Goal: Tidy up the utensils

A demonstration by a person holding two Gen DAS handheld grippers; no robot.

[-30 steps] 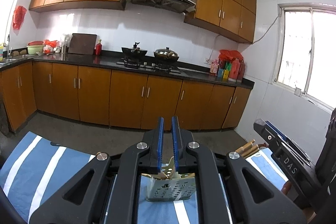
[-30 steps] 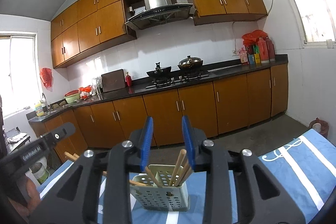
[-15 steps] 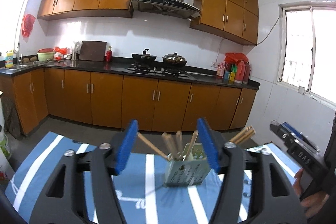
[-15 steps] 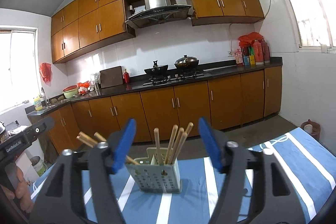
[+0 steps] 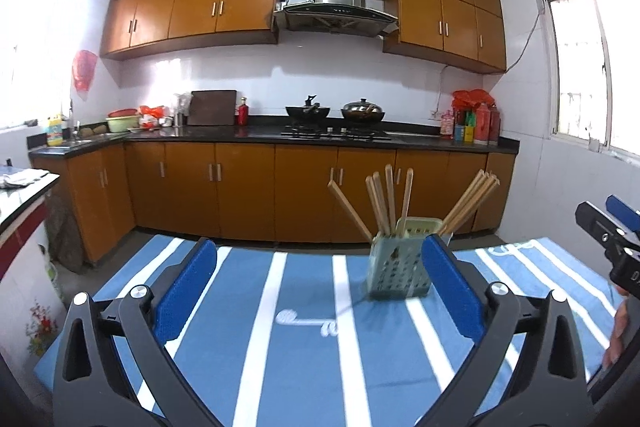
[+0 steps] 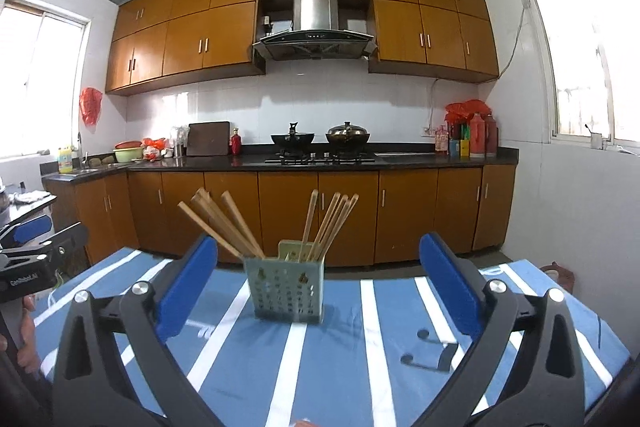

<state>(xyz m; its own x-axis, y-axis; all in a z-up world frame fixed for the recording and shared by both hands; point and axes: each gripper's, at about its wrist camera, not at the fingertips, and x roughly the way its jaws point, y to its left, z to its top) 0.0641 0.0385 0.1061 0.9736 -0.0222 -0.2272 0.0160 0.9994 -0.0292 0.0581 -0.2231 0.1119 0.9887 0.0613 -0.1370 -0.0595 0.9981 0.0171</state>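
Blue striped tablecloth (image 6: 340, 367) bears a green holder (image 6: 286, 291) of upright chopsticks (image 6: 328, 223). My left gripper (image 5: 320, 291) and right gripper (image 6: 318, 287) are opening, grasping nothing; I judge a careless sweep could topple it.

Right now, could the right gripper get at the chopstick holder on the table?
Probably yes. The right gripper faces the chopstick holder, its jaws opening with nothing pinched; only bare striped tablecloth lies between them.

Only the chopstick holder (image 6: 285, 290) interrupts the striped cloth (image 6: 340, 359); a small dark hook (image 6: 434, 355), perhaps, lies right.
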